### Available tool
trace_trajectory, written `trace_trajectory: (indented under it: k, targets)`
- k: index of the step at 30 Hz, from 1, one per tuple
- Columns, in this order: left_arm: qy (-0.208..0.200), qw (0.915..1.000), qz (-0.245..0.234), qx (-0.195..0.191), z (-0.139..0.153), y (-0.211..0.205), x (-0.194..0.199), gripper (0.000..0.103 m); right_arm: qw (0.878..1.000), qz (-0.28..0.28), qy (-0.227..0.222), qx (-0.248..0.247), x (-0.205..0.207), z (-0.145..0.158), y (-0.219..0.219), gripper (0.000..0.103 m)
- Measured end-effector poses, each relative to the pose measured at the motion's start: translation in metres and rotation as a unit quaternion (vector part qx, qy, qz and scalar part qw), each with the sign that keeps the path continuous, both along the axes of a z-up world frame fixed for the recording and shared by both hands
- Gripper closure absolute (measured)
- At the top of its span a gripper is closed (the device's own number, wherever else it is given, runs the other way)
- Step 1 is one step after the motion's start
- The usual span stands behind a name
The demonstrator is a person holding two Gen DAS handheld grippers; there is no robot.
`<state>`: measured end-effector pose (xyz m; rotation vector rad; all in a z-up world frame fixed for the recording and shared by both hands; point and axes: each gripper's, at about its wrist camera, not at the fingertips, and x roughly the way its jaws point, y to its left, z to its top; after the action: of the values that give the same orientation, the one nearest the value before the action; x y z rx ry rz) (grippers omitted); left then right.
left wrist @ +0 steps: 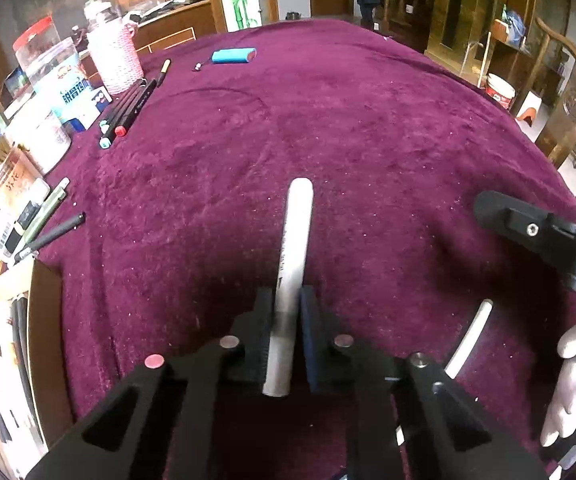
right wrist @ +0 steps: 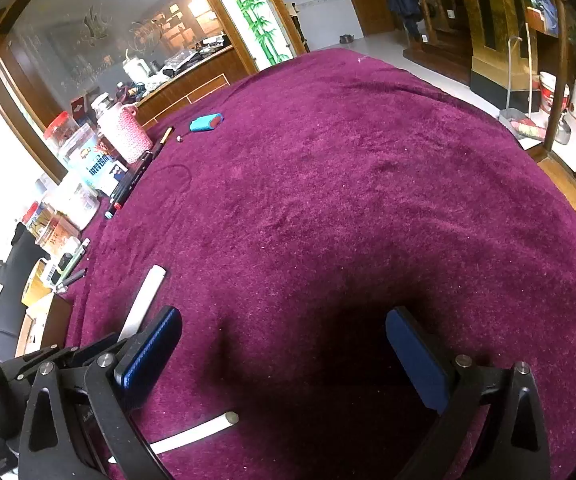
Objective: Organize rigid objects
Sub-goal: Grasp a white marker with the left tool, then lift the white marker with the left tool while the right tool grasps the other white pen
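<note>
The left gripper is clenched on a white marker, held above the purple cloth. The right gripper stands released and empty beside it. Risk: the grip sits near the marker's rear end, so the long free length could pivot or slip between the pads. Its long axis runs straight forward along the fingers, tip pointing away. A second white marker lies on the cloth nearby.

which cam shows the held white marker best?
Left wrist: the white marker runs centred and nearly full length between the shut left hand-held gripper fingers. Right wrist shows only its upper part, behind that camera's own finger.
</note>
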<state>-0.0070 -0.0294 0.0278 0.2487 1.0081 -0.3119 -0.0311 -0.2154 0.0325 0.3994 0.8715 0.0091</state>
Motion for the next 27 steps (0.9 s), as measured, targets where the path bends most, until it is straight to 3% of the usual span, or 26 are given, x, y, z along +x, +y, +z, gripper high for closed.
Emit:
trace_trajectory:
  k: [13,21,27]
  targets:
    - [-0.097,0.9939,0.051,0.006,0.044,0.037,-0.057,0.091,1.000,0.001,0.004,-0.025,0.002,-0.001,0.006,0.001]
    - [-0.127,0.9886,0.081,-0.011,0.062,0.074,-0.086,0.091,1.000,0.002,-0.003,-0.026,-0.003,0.005,0.006,0.001]
    - [-0.139,0.9849,0.101,-0.024,0.069,0.101,-0.094,0.091,0.996,0.078,0.026,0.018,-0.048,0.034,0.039,0.000]
